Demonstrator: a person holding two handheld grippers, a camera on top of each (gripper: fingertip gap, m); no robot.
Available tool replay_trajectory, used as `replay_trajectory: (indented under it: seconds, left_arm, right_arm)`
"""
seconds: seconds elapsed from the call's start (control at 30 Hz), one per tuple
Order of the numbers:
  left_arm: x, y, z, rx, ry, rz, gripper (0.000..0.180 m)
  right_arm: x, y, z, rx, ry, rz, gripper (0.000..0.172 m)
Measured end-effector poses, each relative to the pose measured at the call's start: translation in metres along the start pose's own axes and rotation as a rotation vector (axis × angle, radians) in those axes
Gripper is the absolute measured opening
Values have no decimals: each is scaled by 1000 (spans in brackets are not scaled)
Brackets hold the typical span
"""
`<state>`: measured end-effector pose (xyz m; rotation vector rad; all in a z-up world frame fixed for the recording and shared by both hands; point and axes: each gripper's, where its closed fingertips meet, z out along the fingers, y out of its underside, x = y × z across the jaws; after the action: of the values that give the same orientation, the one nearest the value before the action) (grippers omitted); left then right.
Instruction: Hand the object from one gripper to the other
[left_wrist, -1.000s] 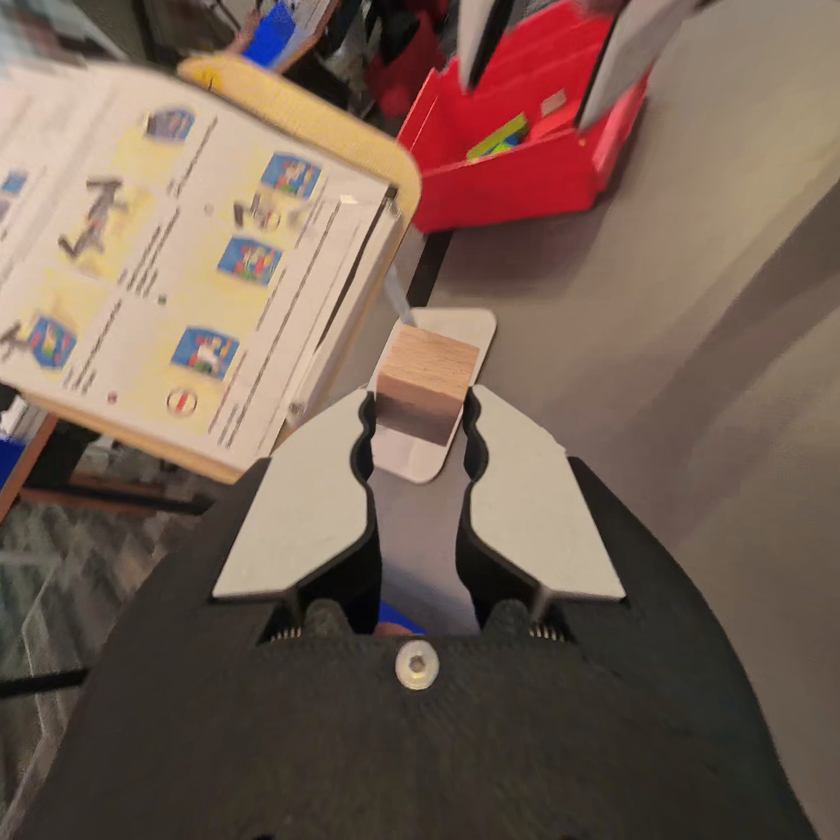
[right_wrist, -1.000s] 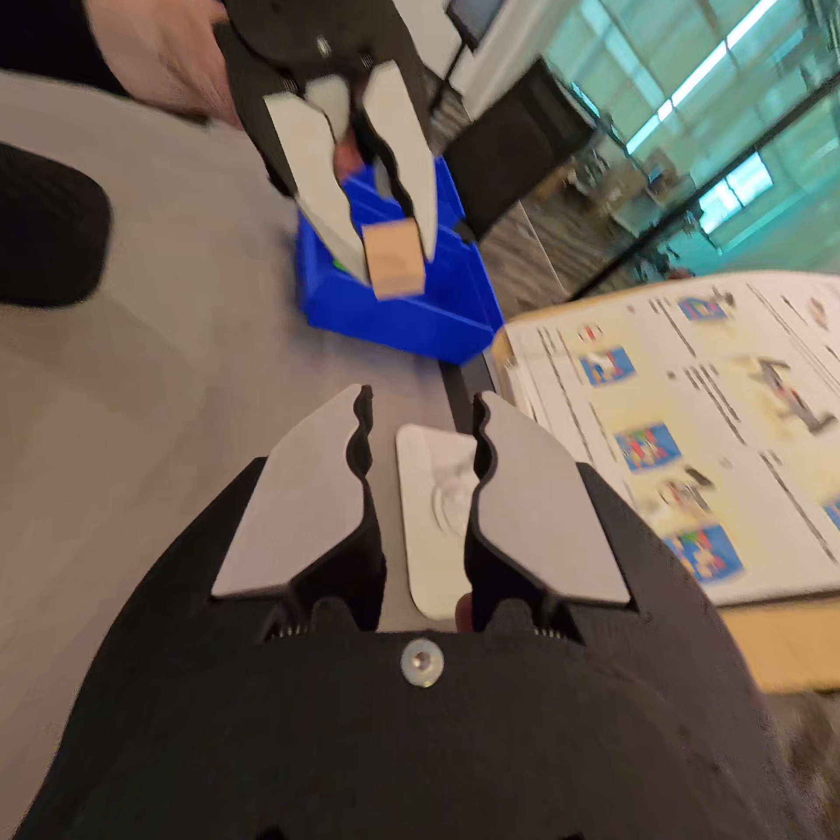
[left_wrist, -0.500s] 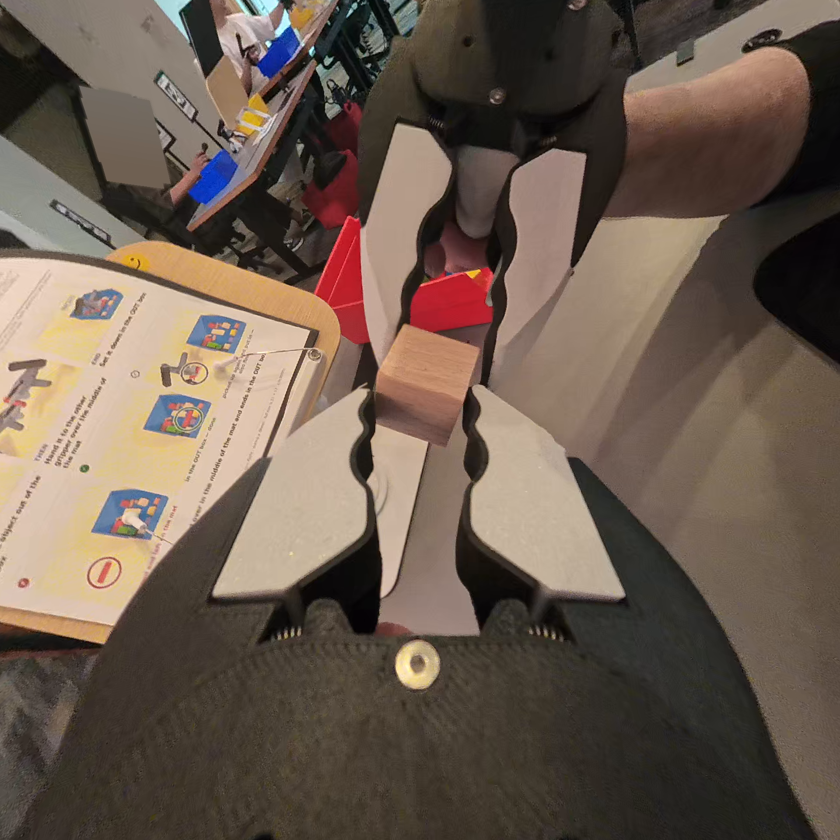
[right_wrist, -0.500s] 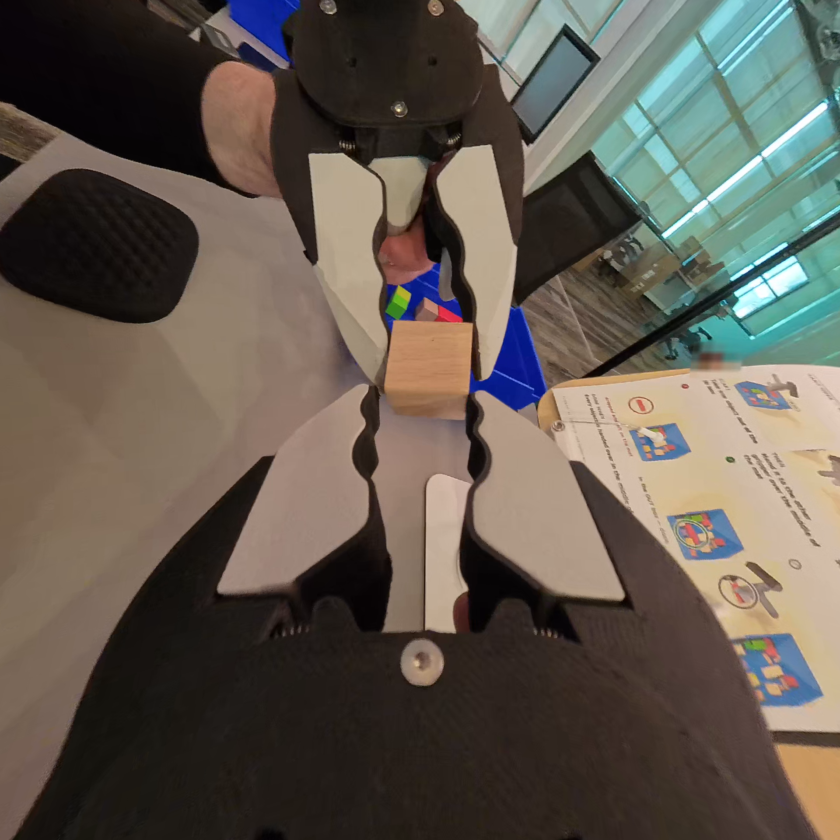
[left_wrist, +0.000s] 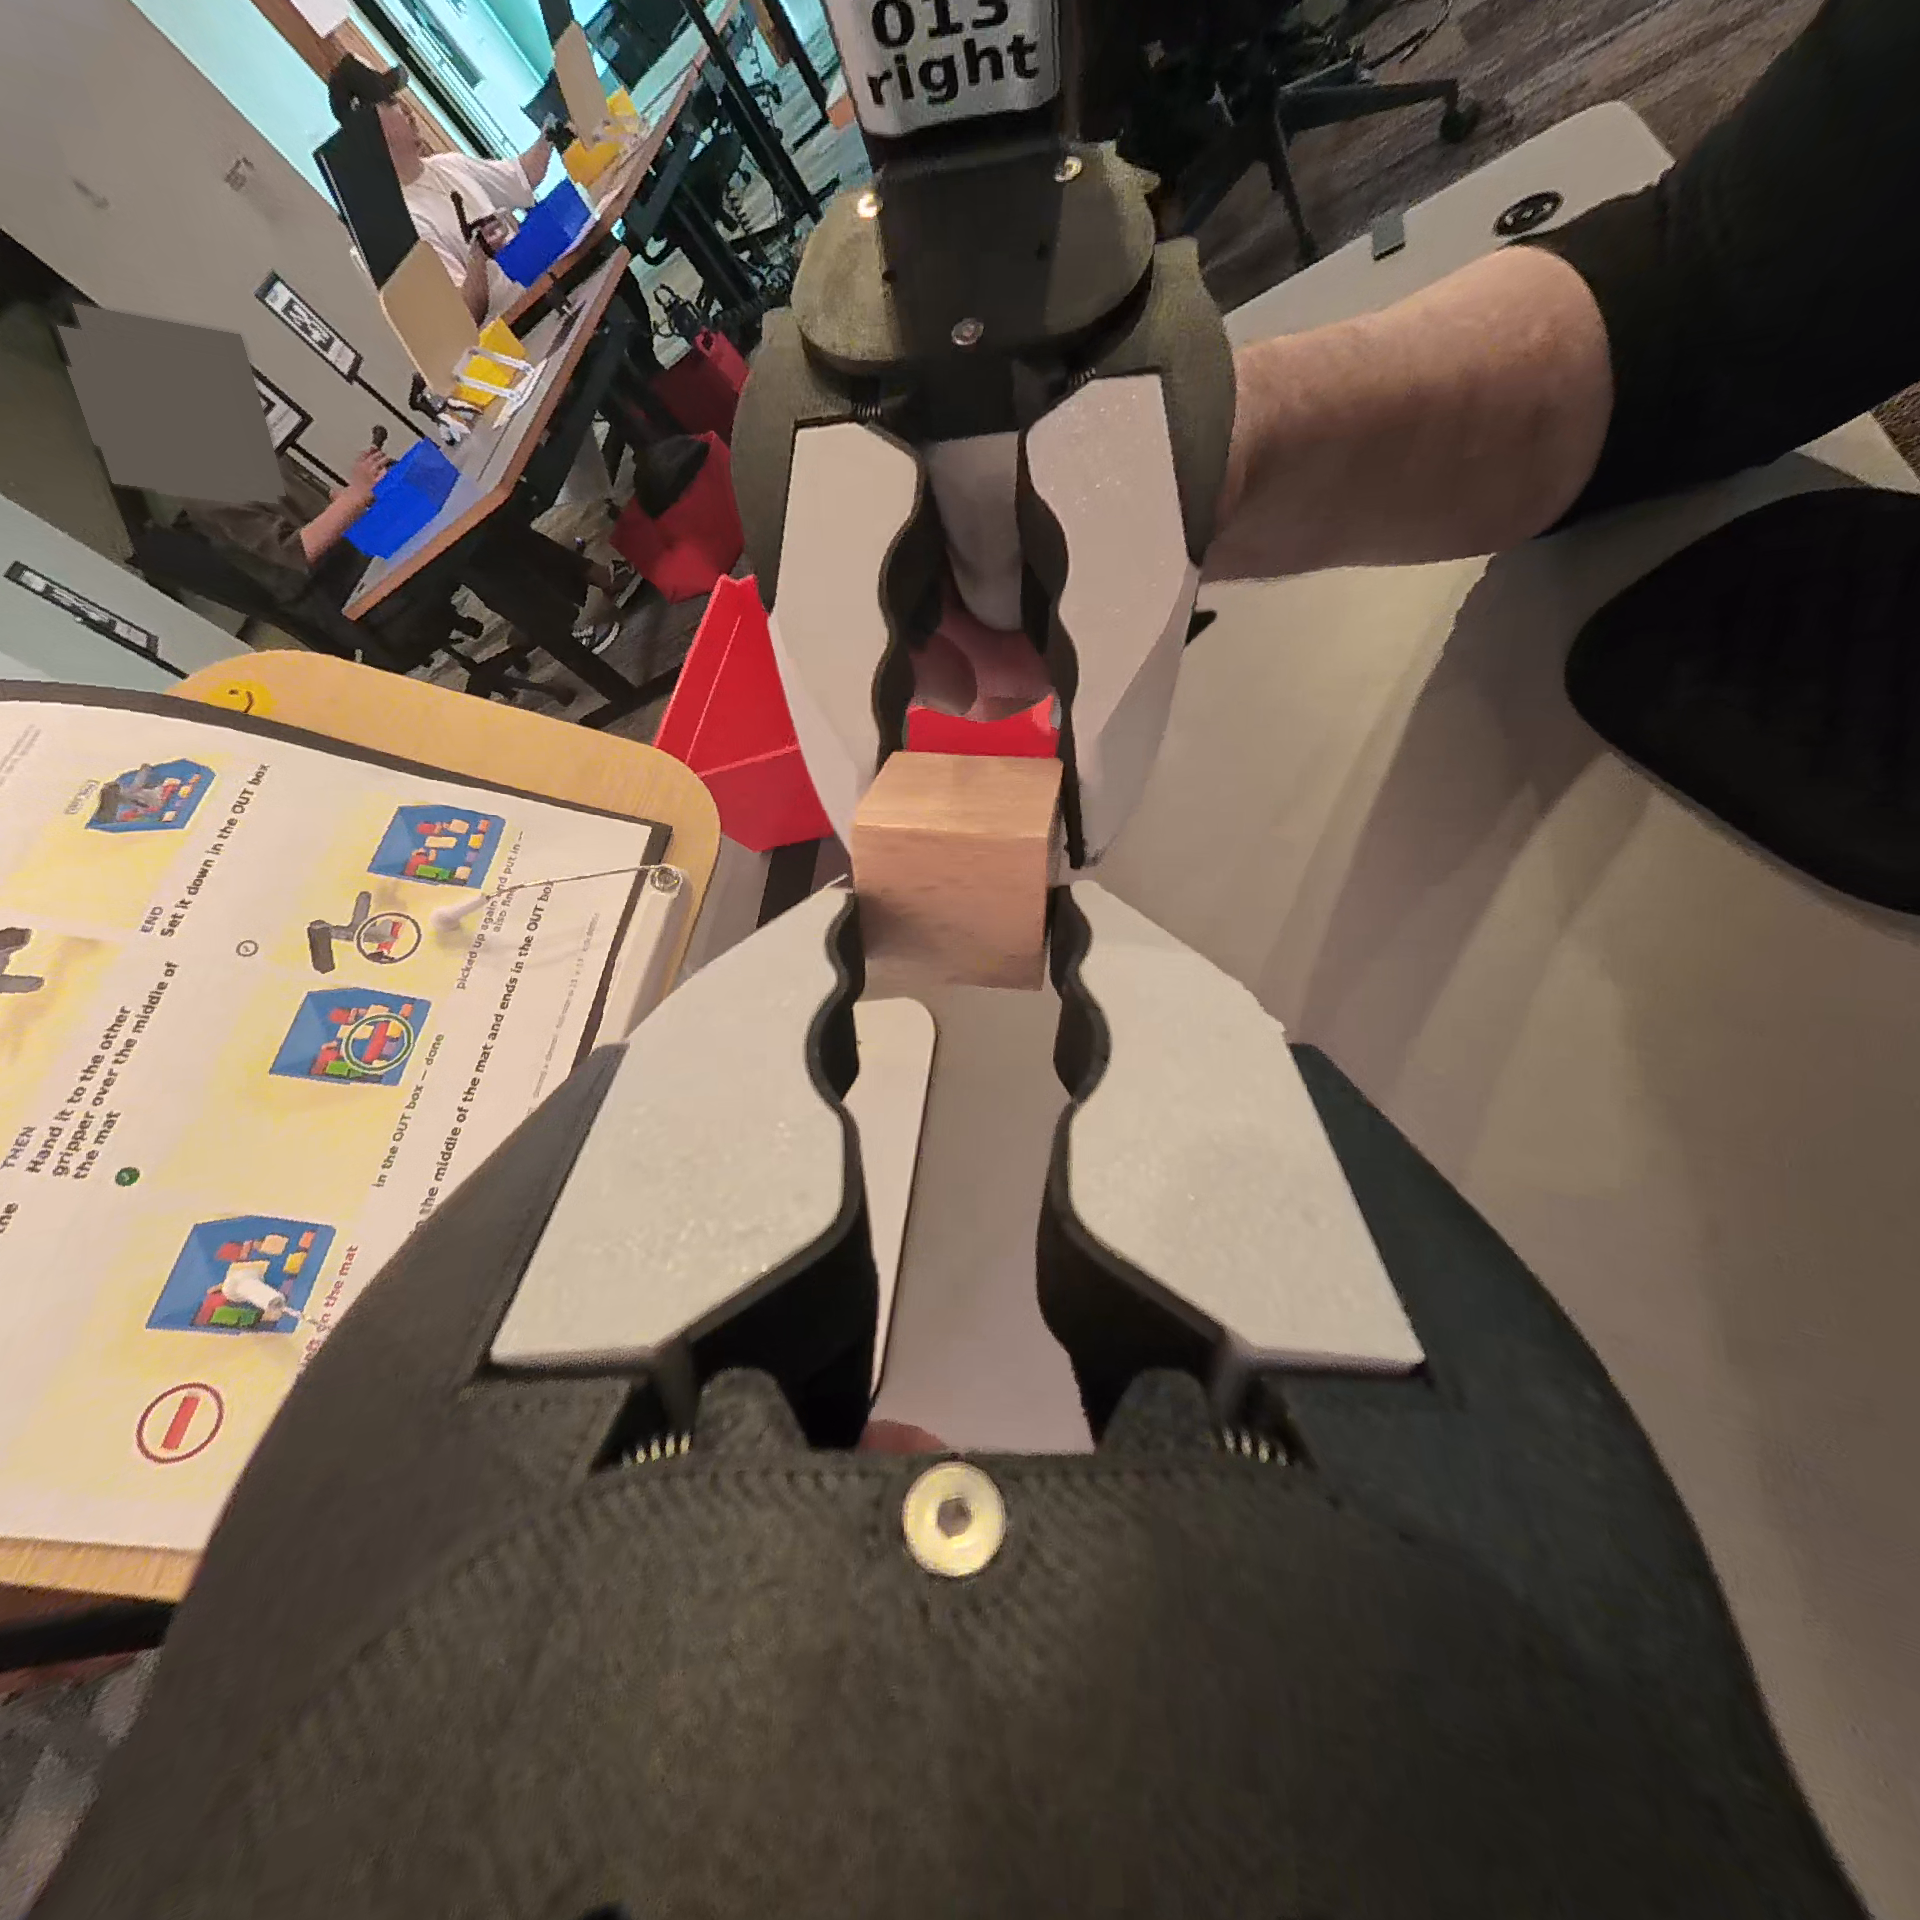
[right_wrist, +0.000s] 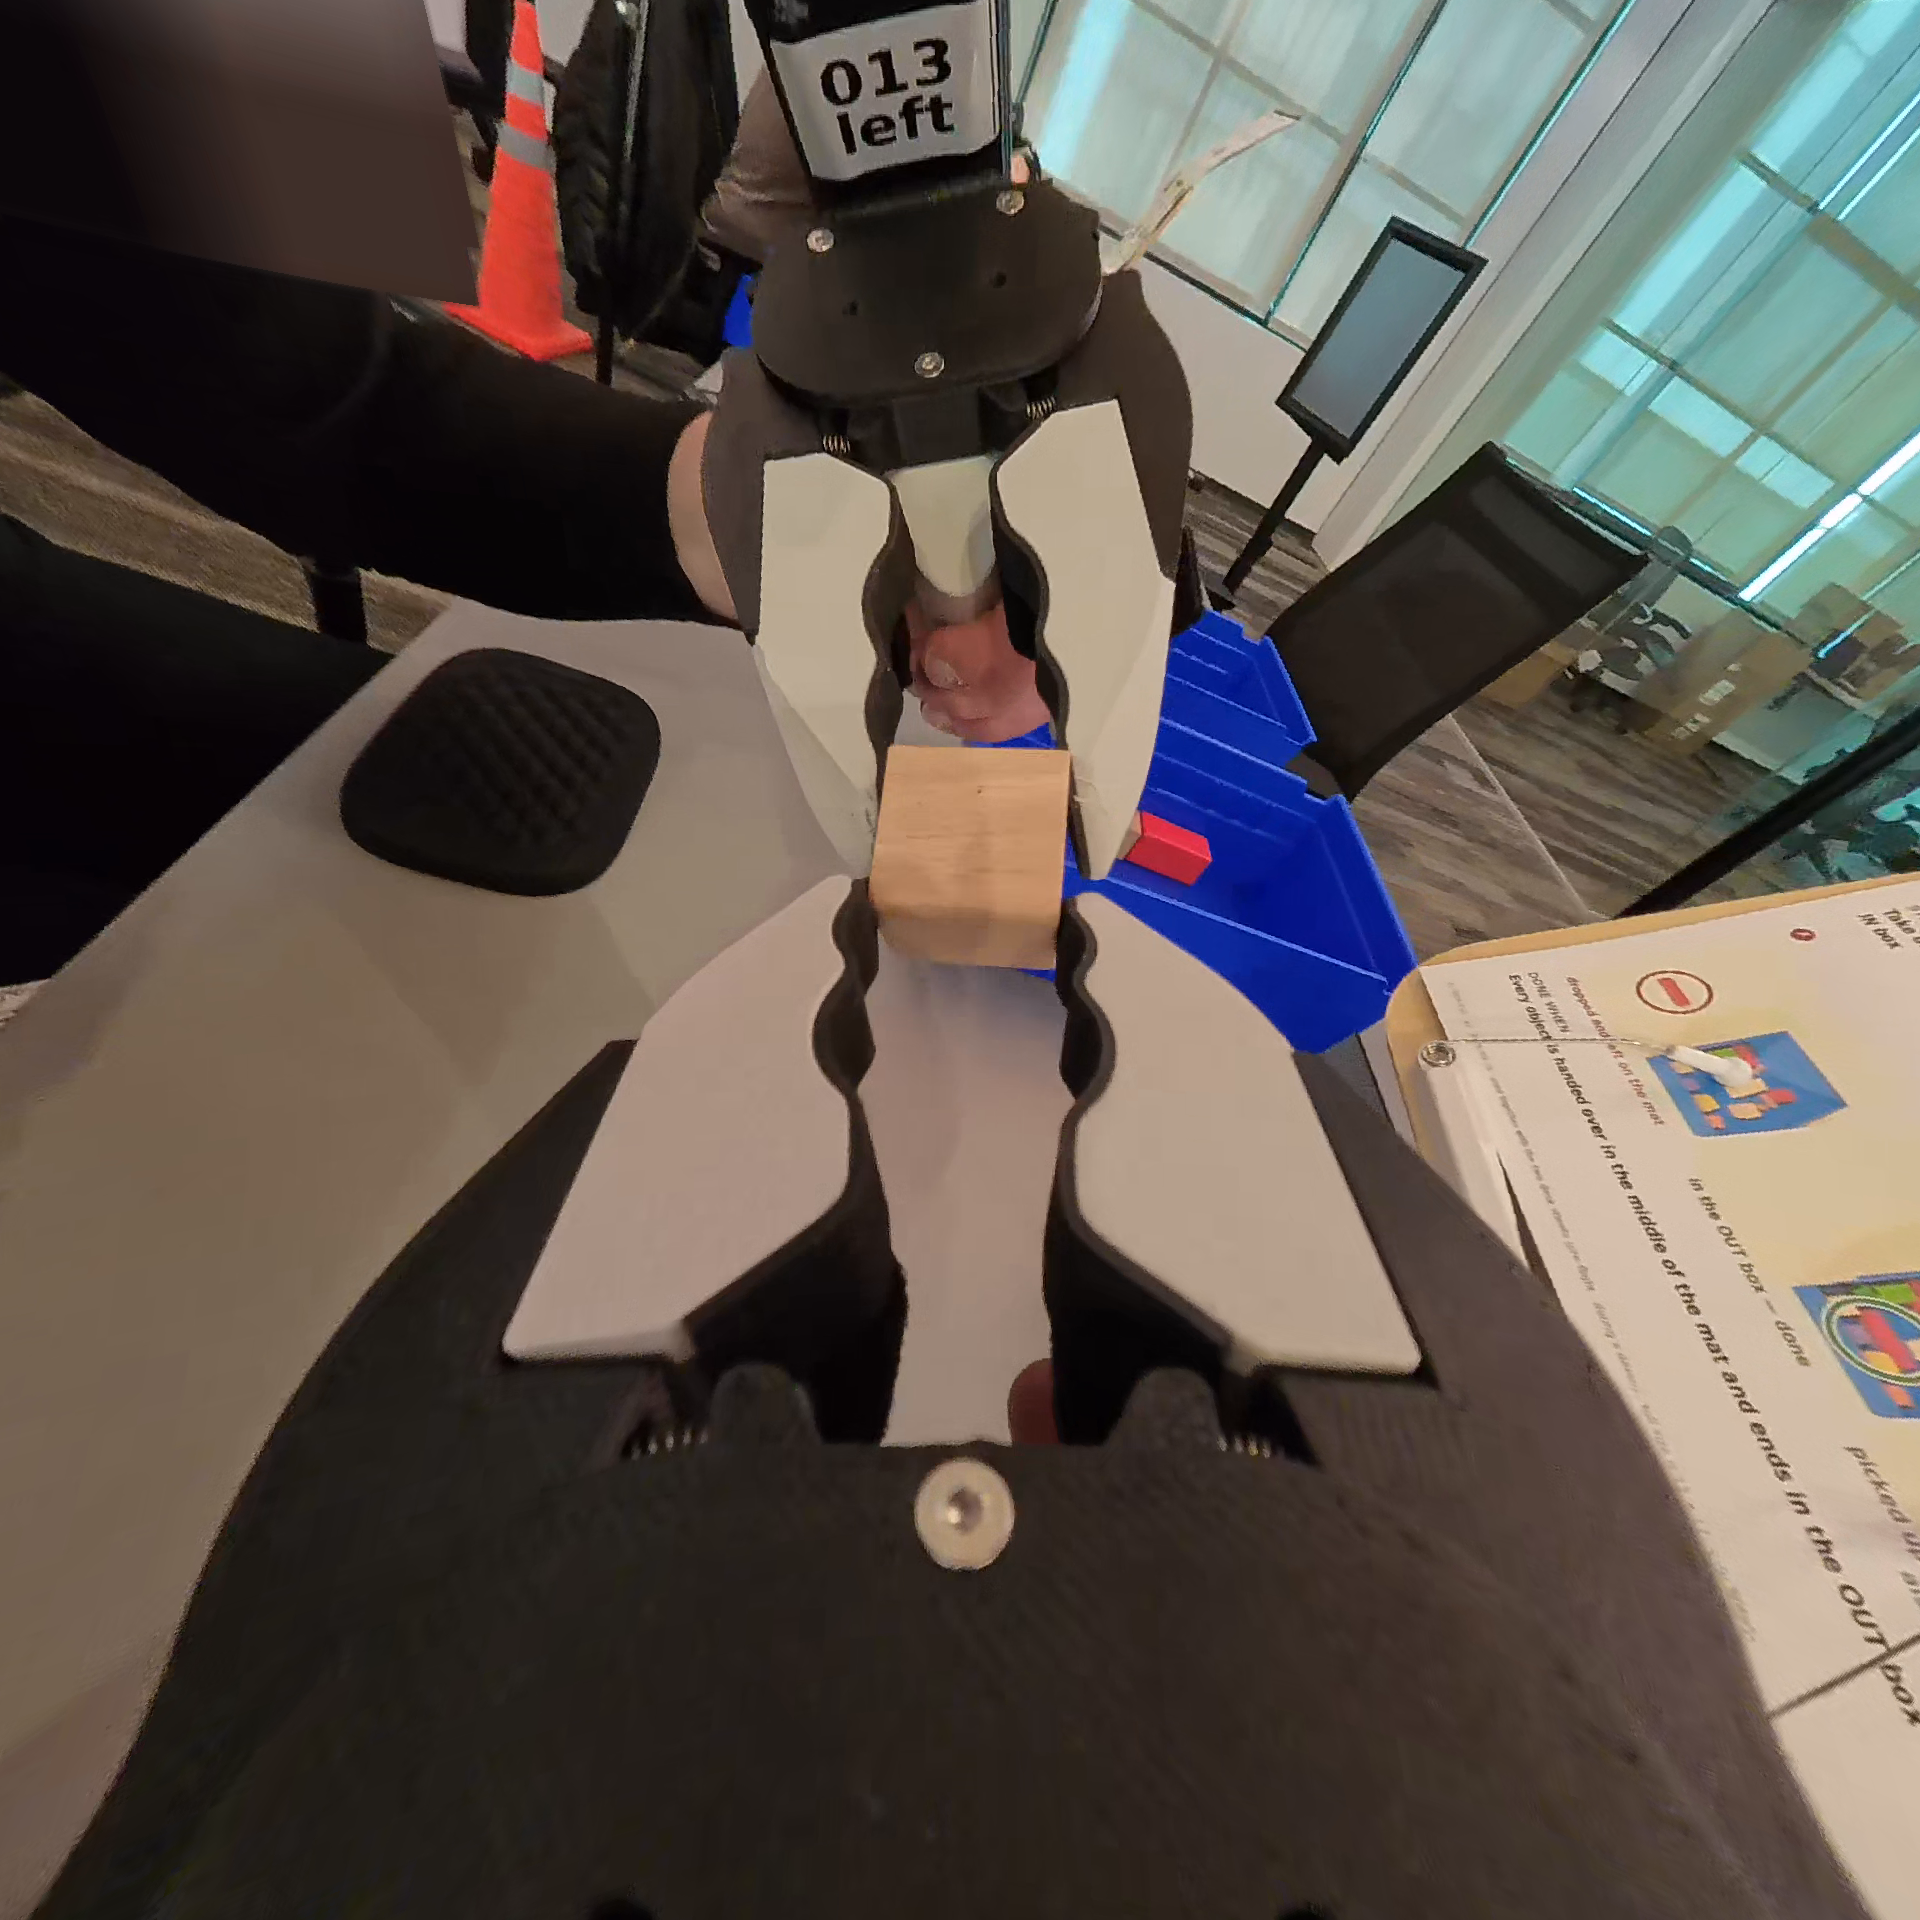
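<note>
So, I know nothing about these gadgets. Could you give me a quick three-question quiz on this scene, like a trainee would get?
1. True or false: the wooden cube is lying on the table.
2. Which tools have fingertips on the cube? A) only the left tool B) only the right tool C) both
3. Fill in: the bin behind the cube in the right wrist view is ____.

Key: 1 false, it is held up in the air; 2 C; 3 blue.
</note>
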<state>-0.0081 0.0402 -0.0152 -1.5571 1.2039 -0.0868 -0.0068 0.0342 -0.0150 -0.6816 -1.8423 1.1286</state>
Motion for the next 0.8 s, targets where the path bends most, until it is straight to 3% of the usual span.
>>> replay_trajectory:
  seconds: [0.63, 0.8]
  left_arm:
    - [-8, -2, 10, -5, -42, -66, 34]
    - [-20, -5, 2, 18, -94, -97, 33]
  right_arm:
    - [11, -5, -7, -24, 90, 2, 33]
    - [46, 0, -55, -110, 218, -13, 33]
